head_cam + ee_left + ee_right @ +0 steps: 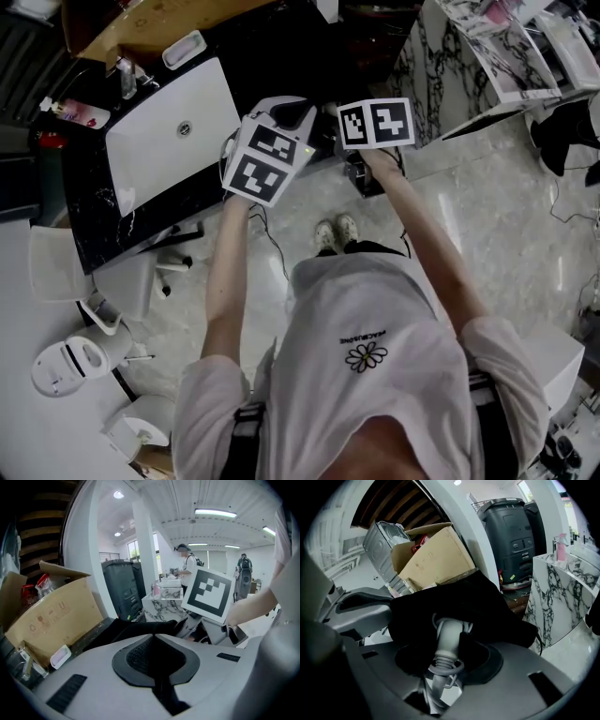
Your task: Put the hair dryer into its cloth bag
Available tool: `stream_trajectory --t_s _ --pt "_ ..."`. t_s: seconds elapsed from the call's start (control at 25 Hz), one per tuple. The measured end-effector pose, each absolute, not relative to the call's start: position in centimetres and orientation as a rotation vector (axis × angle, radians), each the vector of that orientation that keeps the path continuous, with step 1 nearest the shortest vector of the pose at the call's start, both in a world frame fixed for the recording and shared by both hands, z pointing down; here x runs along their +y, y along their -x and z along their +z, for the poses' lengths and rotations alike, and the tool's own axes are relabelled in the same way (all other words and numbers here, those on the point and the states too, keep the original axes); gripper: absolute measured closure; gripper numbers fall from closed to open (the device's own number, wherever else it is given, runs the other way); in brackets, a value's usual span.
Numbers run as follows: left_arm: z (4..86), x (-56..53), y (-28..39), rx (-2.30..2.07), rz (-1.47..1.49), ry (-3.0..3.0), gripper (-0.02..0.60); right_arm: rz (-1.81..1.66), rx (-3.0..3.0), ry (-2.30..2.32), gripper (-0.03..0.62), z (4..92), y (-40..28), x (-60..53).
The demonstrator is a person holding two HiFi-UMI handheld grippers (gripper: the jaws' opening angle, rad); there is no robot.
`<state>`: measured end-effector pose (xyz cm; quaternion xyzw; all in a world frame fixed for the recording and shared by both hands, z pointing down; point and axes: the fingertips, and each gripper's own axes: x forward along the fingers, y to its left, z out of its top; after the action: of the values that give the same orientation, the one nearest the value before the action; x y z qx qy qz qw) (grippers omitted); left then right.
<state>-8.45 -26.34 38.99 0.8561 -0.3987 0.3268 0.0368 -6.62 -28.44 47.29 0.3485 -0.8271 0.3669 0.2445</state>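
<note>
1. Left gripper (157, 660) is pinched shut on the edge of the cloth bag (136, 630). The right gripper (445, 667) is clamped around the hair dryer (447, 637) by its handle.
2. The dryer's head sits inside the bag, with the handle poking out.
3. Risk imo: the cloth slips out of that thin pinch, the mouth sags, and the dryer backs out.
4. The cardboard box (56, 613) behind holds some red-wrapped stuff.

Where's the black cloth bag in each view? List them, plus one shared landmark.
Head view: cloth bag upper centre, dim beside the black countertop.
Left gripper view: cloth bag centre, just beyond the jaws.
Right gripper view: cloth bag centre, around the hair dryer handle.
Shared landmark: marble counter.
</note>
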Motion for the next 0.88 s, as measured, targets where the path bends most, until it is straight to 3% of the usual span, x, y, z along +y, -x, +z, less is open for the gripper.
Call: stream_trajectory --t_s 0.88 --pt "37.5 -26.1 9.8 -1.229 1.067 -2.633 0.557 0.976 -2.266 -1.068 0.441 48.1 11.2 -35.9"
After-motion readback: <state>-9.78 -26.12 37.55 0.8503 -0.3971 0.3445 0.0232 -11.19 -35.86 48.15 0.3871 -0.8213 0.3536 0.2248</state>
